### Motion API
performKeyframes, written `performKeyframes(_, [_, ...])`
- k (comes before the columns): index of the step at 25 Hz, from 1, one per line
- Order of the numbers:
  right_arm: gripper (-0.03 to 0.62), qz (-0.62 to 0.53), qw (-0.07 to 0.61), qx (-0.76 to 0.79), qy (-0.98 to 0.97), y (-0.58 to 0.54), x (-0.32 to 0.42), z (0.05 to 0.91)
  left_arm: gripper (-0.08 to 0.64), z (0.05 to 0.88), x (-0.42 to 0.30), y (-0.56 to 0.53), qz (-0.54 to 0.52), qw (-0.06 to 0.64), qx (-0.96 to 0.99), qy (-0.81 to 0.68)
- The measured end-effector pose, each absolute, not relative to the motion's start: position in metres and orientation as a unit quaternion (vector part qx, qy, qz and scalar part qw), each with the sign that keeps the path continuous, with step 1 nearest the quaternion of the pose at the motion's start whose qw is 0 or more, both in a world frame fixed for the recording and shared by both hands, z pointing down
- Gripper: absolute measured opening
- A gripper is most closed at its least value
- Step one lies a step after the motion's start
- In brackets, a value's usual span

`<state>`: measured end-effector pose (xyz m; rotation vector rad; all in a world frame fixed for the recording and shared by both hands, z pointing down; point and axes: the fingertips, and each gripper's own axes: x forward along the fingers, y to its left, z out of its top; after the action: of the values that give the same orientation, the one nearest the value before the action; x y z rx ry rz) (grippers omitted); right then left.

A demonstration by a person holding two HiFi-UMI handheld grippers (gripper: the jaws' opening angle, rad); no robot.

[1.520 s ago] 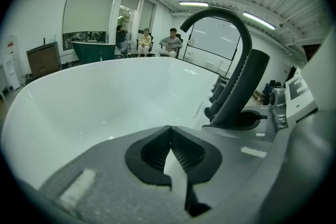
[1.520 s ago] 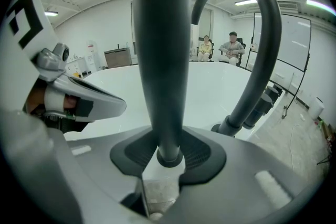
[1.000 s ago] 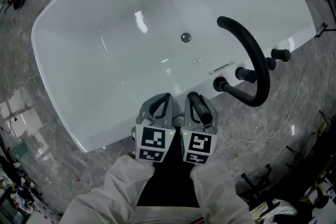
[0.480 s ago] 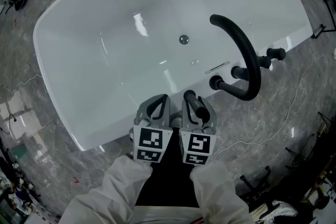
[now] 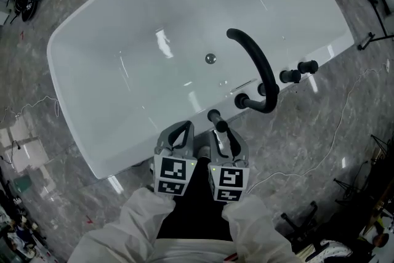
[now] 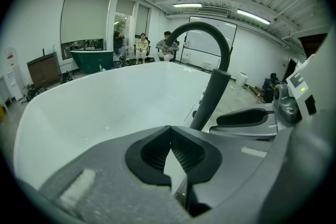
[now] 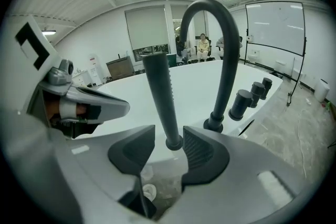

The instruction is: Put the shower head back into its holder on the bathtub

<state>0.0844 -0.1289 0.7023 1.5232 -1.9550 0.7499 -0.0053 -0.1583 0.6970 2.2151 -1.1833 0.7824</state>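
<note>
Head view: shower head stands upright on tub rim, just ahead of right gripper, which is nearer than left gripper. Left gripper view: we see jaws closed, nothing held. Right gripper view: jaws wide, just been opening. Shower head's vertical handle stands between them, pads clear. We judge it seated.

No word, number or brand can be read anywhere; the only print is black-and-white square marker patterns on the cubes of the left gripper and right gripper, just outside the glossy white bathtub.
</note>
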Motion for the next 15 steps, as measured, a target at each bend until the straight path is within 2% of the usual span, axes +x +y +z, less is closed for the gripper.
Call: performKeyframes(15, [0.086, 0.269, 0.227, 0.57, -0.742, -0.113, 0.129, 0.598, -0.002, 0.6, 0.003, -0.148, 0.283, 0.21, 0.826, -0.439])
